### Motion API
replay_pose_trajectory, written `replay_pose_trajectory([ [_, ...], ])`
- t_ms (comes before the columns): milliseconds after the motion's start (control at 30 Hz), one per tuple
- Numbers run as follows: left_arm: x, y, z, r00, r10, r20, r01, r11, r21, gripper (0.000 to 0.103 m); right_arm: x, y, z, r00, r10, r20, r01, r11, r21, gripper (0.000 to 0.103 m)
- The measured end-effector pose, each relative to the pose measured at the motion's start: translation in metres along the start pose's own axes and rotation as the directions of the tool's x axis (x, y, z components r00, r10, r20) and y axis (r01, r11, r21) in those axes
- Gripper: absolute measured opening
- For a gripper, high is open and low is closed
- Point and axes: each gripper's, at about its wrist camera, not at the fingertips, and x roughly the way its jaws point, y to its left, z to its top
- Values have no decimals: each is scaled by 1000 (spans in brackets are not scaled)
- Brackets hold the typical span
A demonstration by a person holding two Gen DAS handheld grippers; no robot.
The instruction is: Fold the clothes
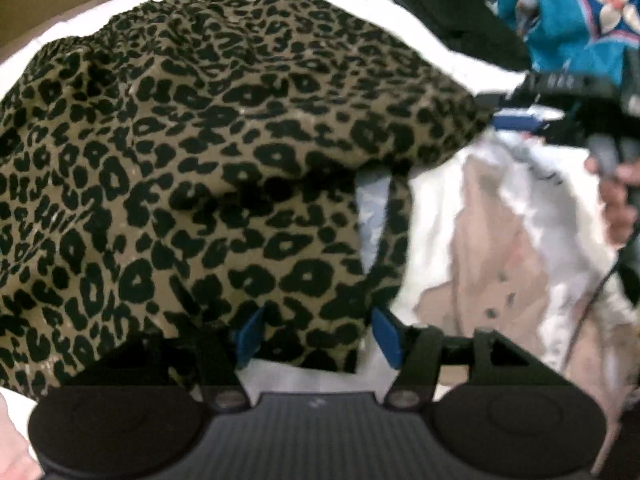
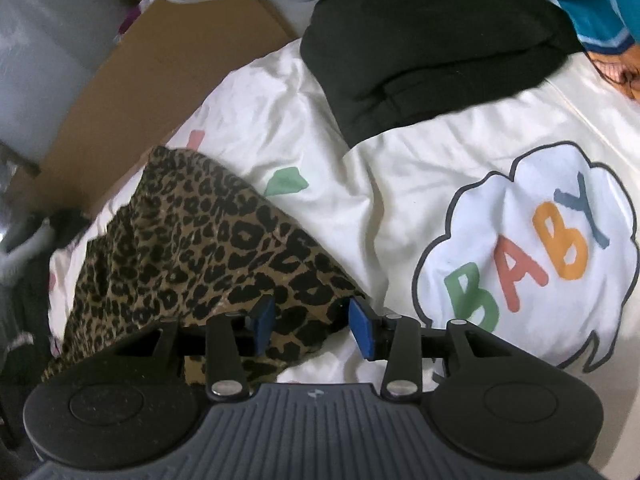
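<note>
Left wrist view shows us our left gripper (image 1: 316,334) and right gripper (image 2: 310,326) both parted, unclamped, over the near hem of the tan leopard-print fabric garment (image 1: 192,152) spread ahead across the white printed bedsheet (image 2: 360,200).

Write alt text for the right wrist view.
The right hand-held gripper hangs open over a corner of a leopard-print garment lying on a white sheet printed with BABY in coloured letters. A folded black garment lies farther back, beside brown cardboard.
</note>
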Motion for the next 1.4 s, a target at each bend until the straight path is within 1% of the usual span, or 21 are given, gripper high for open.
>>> replay_pose_trajectory([
  [33, 3, -3, -1, 1000, 20, 6, -20, 1000, 22, 62, 1, -1, 0, 1000, 5, 2, -5, 1000, 21, 50],
  [100, 3, -4, -4, 999, 32, 18, -32, 999, 31, 62, 1, -1, 0, 1000, 21, 1, -21, 998, 53, 52],
  [167, 2, 0, -6, 999, 25, 28, -25, 999, 22, 60, 2, 4, 3, 1000, 15, 5, -15, 1000, 11, 54],
  [200, 1, 2, -7, 999, 20, 33, -20, 1000, 17, 58, 4, 6, 3, 1000, 11, 0, -11, 1000, -16, 55],
  [233, 1, 5, -8, 999, 11, 33, -11, 1000, 8, 53, 7, 8, 4, 1000, 8, -5, -8, 999, -44, 56],
  [267, 1, 8, -9, 1000, -1, 30, 1, 1000, -3, 44, 9, 11, 5, 1000, 3, -9, -4, 997, -71, 57],
  [300, 1, 11, -10, 1000, -12, 27, 13, 1000, -13, 38, 12, 13, 5, 1000, -1, -14, -1, 995, -97, 58],
  [333, 1, 14, -11, 999, -28, 21, 28, 999, -24, 23, 14, 12, 5, 1000, -4, -21, 2, 995, -99, 58],
  [367, 0, 17, -13, 999, -46, 17, 47, 998, -35, 14, 16, 12, 4, 1000, -7, -28, 4, 995, -101, 58],
  [433, -4, 24, -16, 997, -78, 16, 79, 996, -51, 11, 18, 11, 3, 999, -6, -39, 2, 995, -101, 58],
  [533, -13, 33, -20, 994, -105, 32, 106, 993, -51, 4, 14, 10, 3, 1000, 1, -31, -4, 994, -109, 58],
  [633, -24, 42, -26, 991, -125, 49, 128, 990, -59, 2, 8, 7, 5, 1000, 6, -26, -9, 994, -105, 58],
  [700, -31, 49, -29, 988, -143, 65, 147, 987, -70, 1, 5, 2, 6, 1000, 11, -26, -13, 996, -92, 58],
  [767, -36, 55, -32, 984, -160, 78, 166, 983, -81, 1, 3, 1, 7, 999, 5, -34, -8, 995, -102, 58],
  [833, -38, 57, -37, 981, -174, 83, 181, 979, -89, 1, -1, 2, 9, 999, -3, -35, -2, 990, -141, 58],
  [1000, -36, 61, -46, 976, -200, 82, 207, 974, -95, 1, -7, 0, 17, 1000, 16, -16, -18, 991, -131, 58],
  [1167, -41, 72, -57, 978, -197, 74, 204, 974, -102, 1, 6, 6, 13, 999, -14, -42, 7, 985, -174, 59],
  [1233, -42, 77, -60, 977, -198, 74, 206, 973, -108, 1, 13, 6, 12, 999, -32, -41, 24, 984, -174, 59],
  [1333, -42, 78, -64, 976, -205, 78, 213, 971, -111, 1, 18, 11, 13, 999, -37, -26, 31, 980, -198, 60],
  [1400, -40, 78, -66, 974, -212, 77, 220, 969, -115, 1, 22, 14, 13, 998, -51, -40, 40, 973, -226, 62],
])
